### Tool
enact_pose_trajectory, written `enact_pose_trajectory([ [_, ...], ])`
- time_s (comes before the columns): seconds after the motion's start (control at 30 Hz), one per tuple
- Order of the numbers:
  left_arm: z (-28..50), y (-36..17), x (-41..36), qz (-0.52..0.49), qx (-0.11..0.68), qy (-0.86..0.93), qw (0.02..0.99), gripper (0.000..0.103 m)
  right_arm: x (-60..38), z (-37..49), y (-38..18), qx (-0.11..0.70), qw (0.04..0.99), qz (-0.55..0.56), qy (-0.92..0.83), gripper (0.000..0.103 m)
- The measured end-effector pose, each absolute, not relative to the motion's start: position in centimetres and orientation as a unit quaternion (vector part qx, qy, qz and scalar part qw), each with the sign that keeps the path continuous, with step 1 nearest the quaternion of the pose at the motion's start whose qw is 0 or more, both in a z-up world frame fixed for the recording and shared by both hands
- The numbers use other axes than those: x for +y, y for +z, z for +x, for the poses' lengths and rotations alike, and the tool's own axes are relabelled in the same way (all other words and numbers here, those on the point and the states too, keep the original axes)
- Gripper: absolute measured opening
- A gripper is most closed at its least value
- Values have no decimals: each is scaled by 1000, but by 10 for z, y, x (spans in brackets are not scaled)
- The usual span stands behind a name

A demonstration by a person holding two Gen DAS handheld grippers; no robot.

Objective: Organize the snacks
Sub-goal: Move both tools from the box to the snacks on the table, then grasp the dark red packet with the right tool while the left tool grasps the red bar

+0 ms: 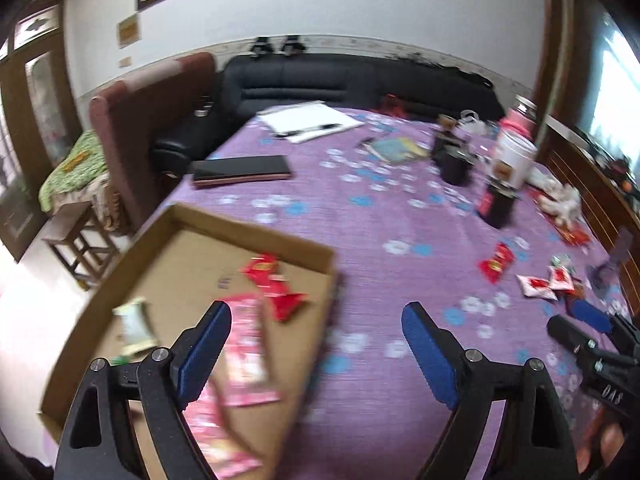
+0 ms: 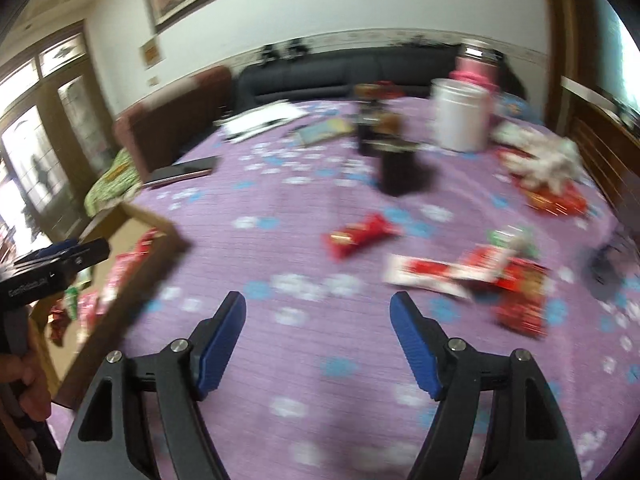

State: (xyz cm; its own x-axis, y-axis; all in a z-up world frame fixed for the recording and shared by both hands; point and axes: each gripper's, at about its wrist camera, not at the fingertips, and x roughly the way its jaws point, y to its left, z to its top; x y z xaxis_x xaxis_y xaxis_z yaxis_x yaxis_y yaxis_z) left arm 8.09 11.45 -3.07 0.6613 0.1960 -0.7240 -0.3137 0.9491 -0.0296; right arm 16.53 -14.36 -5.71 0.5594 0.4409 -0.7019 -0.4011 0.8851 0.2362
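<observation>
A shallow cardboard box (image 1: 188, 216) lies at the table's left, holding red snack packets (image 1: 276, 284), pink packets (image 1: 244, 356) and a pale one (image 1: 134, 326). My left gripper (image 1: 316, 344) hangs open over the box's right edge with nothing between its fingers. My right gripper (image 2: 318, 338) stands open over bare purple cloth, nothing in it. Loose on the cloth lie a red packet (image 2: 358, 236) ahead and a heap of red and white packets (image 2: 480, 276) to the right. The box corner (image 2: 160, 232) shows at the left of the right wrist view.
Purple flowered tablecloth (image 1: 380, 216) covers the table. Dark jars (image 1: 496, 204), a white canister (image 1: 514, 158), a black flat case (image 1: 240, 170), papers (image 1: 312, 120) and a booklet (image 1: 396, 148) stand further back. A black sofa (image 1: 340, 80) and a wooden stool (image 1: 80, 248) lie beyond.
</observation>
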Motion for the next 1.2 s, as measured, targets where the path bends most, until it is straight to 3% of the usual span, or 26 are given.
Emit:
enact_pose_trajectory([
  [0.43,133,-59,27,-34,429,55,901,90,-266,198,-93,419,896,50,140,74],
  [0.87,177,-79,-1,-7,445,35,895,90,-243,246,-119,450,879,21,155,73],
  [0.97,189,-81,-4,-5,446,24,895,90,-239,253,-127,461,876,12,144,65],
  [1.1,207,-83,-11,5,445,2,896,90,-245,256,-126,461,878,6,132,42],
  [1.2,219,-85,-19,21,448,-13,894,90,-254,255,-126,462,877,18,134,38],
])
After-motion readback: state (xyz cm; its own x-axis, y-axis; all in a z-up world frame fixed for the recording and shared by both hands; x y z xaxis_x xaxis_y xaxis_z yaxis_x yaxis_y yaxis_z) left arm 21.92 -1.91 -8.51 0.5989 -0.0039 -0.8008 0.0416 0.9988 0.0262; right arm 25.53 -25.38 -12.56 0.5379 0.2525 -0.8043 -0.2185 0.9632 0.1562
